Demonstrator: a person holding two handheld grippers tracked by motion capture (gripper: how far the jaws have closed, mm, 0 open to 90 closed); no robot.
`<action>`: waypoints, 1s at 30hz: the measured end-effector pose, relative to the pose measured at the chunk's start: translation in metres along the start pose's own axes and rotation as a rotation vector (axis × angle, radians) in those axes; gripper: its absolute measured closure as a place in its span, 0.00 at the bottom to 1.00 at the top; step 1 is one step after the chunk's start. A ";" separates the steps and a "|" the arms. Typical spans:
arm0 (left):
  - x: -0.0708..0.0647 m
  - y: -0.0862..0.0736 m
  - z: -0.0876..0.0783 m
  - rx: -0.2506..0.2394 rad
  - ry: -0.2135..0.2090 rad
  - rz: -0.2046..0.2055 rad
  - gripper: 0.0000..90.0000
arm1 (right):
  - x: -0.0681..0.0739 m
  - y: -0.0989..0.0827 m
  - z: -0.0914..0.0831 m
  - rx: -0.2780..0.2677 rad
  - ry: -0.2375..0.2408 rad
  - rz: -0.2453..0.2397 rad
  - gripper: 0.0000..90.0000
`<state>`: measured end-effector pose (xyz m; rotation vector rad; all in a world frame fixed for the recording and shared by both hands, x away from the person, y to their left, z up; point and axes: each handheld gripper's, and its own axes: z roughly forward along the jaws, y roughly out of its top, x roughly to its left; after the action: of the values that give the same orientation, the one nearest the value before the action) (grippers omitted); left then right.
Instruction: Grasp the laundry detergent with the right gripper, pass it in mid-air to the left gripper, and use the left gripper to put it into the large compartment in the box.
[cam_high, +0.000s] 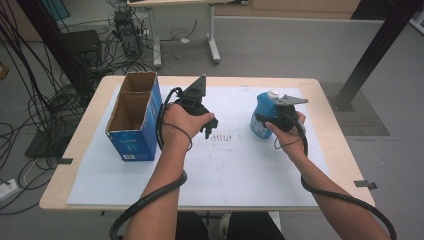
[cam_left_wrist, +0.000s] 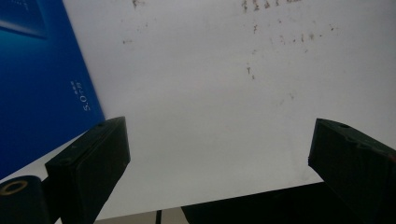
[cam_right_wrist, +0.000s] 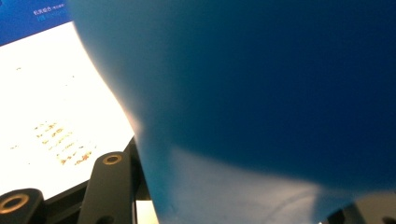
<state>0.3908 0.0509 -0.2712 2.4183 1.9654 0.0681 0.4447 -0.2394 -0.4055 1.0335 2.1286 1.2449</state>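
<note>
A blue bottle (cam_high: 262, 116) with a white cap stands upright at the right of the white sheet (cam_high: 235, 170). My right gripper (cam_high: 266, 123) is shut on the bottle's body, and in the right gripper view the blue bottle (cam_right_wrist: 261, 93) sits close up between the jaws. My left gripper (cam_high: 210, 131) hovers over the middle of the sheet with its jaws pointing down. In the left gripper view my left gripper (cam_left_wrist: 219, 135) is open, with just bare white sheet (cam_left_wrist: 210, 84) between the jaws.
An open-topped blue carton (cam_high: 132, 117) stands at the sheet's left edge, close to my left gripper; its blue side (cam_left_wrist: 37, 84) shows beside the left jaw. The wooden table (cam_high: 330, 145) ends just right of the bottle. Cables and a black post (cam_high: 375, 50) are on the floor beyond.
</note>
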 end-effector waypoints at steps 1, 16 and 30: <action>0.000 0.000 0.000 -0.001 0.003 0.001 0.06 | 0.000 0.000 0.000 0.000 0.000 0.000 0.48; 0.000 0.000 0.000 -0.004 0.001 -0.004 0.06 | 0.000 0.000 0.000 -0.001 0.001 -0.001 0.48; -0.001 0.000 -0.001 -0.005 0.007 0.000 0.06 | 0.000 0.000 0.000 -0.004 0.001 -0.004 0.48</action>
<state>0.3902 0.0505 -0.2702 2.4183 1.9655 0.0812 0.4448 -0.2400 -0.4058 1.0267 2.1272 1.2475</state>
